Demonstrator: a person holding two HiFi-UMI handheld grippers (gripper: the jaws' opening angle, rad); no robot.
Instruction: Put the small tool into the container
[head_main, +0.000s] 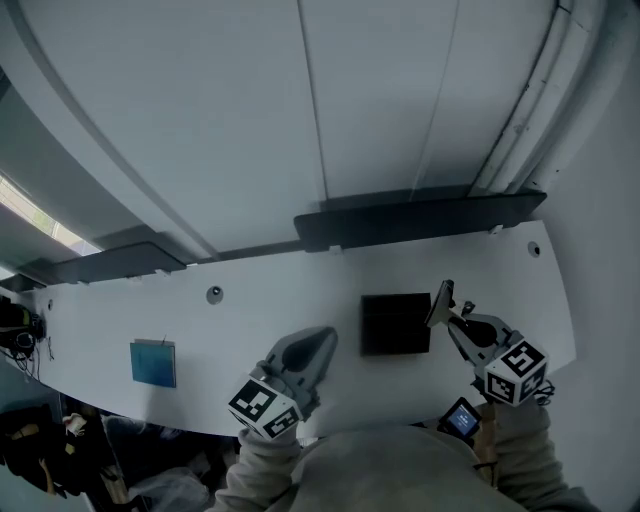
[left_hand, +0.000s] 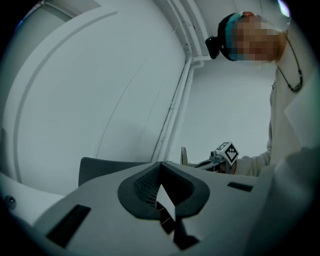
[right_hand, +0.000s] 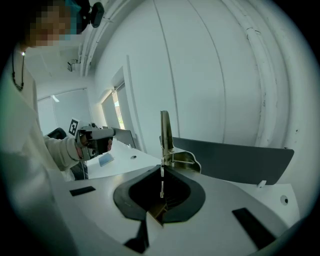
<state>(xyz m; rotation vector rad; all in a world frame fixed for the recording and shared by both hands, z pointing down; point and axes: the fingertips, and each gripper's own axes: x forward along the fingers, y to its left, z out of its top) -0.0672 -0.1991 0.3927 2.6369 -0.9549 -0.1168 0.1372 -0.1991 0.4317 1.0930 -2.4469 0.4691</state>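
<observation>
The pick-up looks done to me and the drop is what's left: my right tongs (right_hand: 162, 169) are clenched on the small tool (right_hand: 165, 132), a thin metal piece with a spring-like wire bend at its base, and it stands straight up out of the closed tips. From the head view the tool hangs just beside the right edge of the container (head_main: 395, 323), a dark, square, shallow box on the white table (head_main: 250, 300), so it is near the opening but not over it and not inside. I judge it is held off the table, though the head view alone doesn't settle how high. My left tongs (left_hand: 160, 166) are closed tip to tip with nothing in them and sit left of the container, taking no part. What remains, as I read it, is a short carry leftward over the box and a release. As for writing, I can read none: the marker cube (head_main: 518, 370) on each gripper shows only black-and-white square patterns, the blue card (head_main: 152, 362) far to the left looks blank, and the small lit screen (head_main: 462, 418) near my right sleeve is too small to read.
</observation>
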